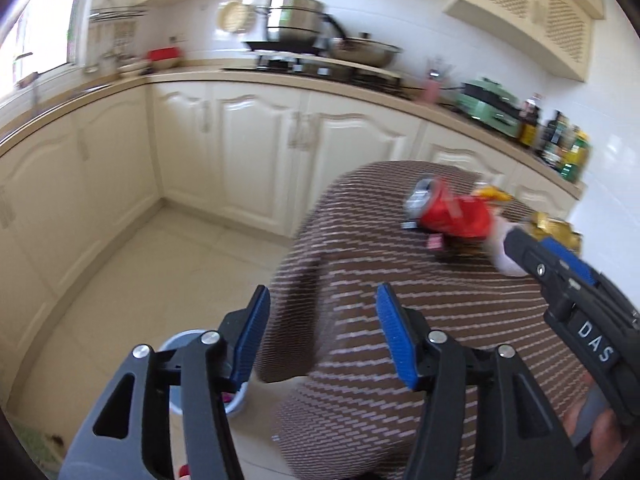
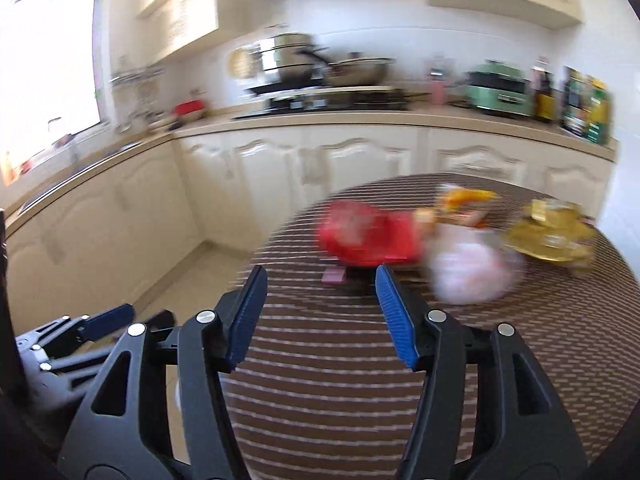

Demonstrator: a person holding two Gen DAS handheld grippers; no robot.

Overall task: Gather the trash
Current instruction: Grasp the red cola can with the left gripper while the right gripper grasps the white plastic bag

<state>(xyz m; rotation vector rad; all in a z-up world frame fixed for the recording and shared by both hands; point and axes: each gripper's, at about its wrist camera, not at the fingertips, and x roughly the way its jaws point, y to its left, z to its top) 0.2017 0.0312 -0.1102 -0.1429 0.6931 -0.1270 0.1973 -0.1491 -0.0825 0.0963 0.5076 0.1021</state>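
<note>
1. Left wrist view: the left gripper [image 1: 320, 312] has its two blue pads apart, and nothing is between them. It hangs over the near edge of a round table [image 1: 400, 420] with a brown striped cloth.
2. The right gripper [image 1: 536, 248] comes in from the right side, over the table. Its tip is near the trash, but I cannot tell if it touches any.
3. The trash lies at the far side of the table. A red can [image 1: 448, 212] lies on its side. A yellow wrapper [image 1: 494, 194] is just behind it. Something white [image 1: 505, 248] is beside the can, and a gold wrapper [image 1: 556, 228] is at the right.
4. A small bin [image 1: 180, 344] stands on the floor, down to the left of the table, partly hidden by the gripper.
5. Right wrist view: the right gripper [image 2: 320, 304] is open too, with nothing in it. It is over the table [image 2: 360, 400].
6. This picture is blurry. The red can [image 2: 364, 236] is ahead of the pads, not touching them. A white lump [image 2: 472, 272] is just to its right. The yellow wrapper [image 2: 464, 200] is behind, and the gold wrapper [image 2: 548, 236] is at the far right.
7. The left gripper [image 2: 108, 320] shows at the low left, off the table's edge.
</note>
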